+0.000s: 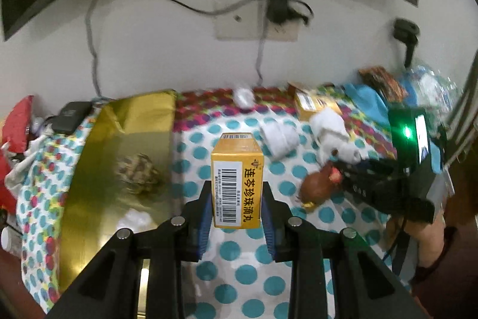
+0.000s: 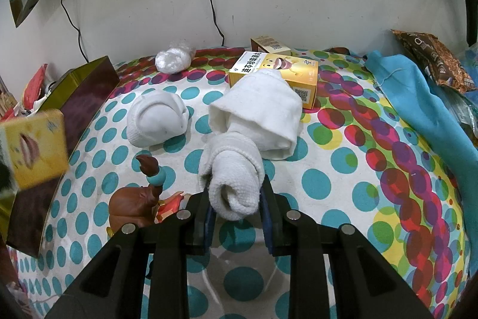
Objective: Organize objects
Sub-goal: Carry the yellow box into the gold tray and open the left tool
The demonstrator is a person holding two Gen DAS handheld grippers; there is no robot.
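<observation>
**Both grippers clamped: a yellow box in the left, a rolled sock in the right**

Black fingers of the left gripper (image 1: 237, 199) press their blue pads against the two sides of a yellow medicine box (image 1: 237, 184), which stands upright between them, barcode side toward the camera, lifted clear of the polka-dot cloth (image 1: 254, 286). Just to its left lies a gold open box (image 1: 119, 157) with a patterned lump inside. To its right, a brown rooster figurine (image 1: 318, 187) sits beside the right gripper's black body.

In the right wrist view, the right gripper (image 2: 237, 207) is closed on the near end of a rolled white sock (image 2: 236, 178), whose far end rests on the cloth. Beyond it lies a folded white cloth (image 2: 263, 115), leaning over a second yellow box (image 2: 301, 76). A smaller white sock bundle (image 2: 156, 121) lies to the left, and a crumpled plastic wad (image 2: 173, 59) sits near the wall. A blue cloth (image 2: 418, 97) drapes along the right edge.
</observation>
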